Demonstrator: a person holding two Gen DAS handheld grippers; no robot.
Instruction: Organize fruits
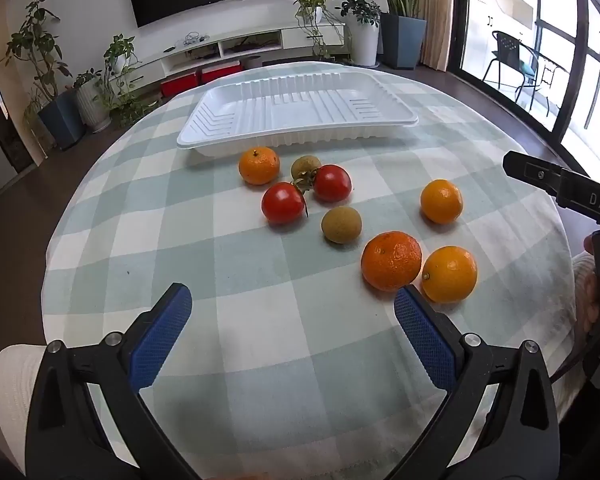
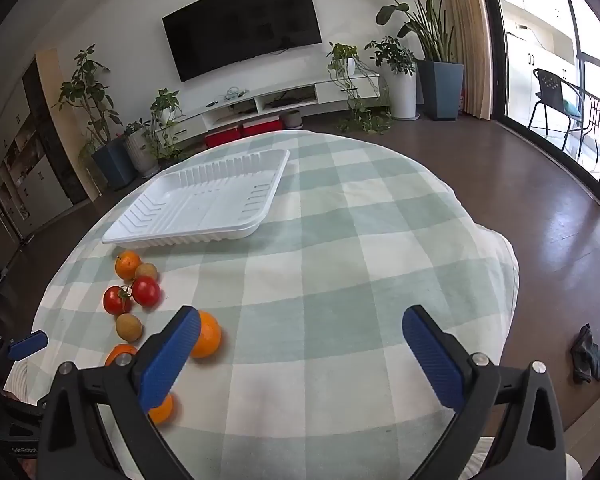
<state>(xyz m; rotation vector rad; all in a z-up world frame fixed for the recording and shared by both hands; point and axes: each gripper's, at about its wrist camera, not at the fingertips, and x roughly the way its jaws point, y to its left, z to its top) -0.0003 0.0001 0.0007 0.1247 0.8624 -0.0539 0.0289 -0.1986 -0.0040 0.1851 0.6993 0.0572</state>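
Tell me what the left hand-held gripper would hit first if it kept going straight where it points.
Probably bare checked tablecloth: the open left hand-held gripper points down at empty cloth, short of the brown fruit. Depth is unclear.

Four oranges (image 1: 259, 165), two tomatoes (image 1: 283, 203), two longans (image 1: 341, 224), one tray (image 1: 296, 110).

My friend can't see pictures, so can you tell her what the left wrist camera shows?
Eight fruits lie loose on a checked tablecloth: four oranges, two tomatoes and two small brownish fruits. Behind them sits an empty white tray. The left gripper hangs open, holding nothing.
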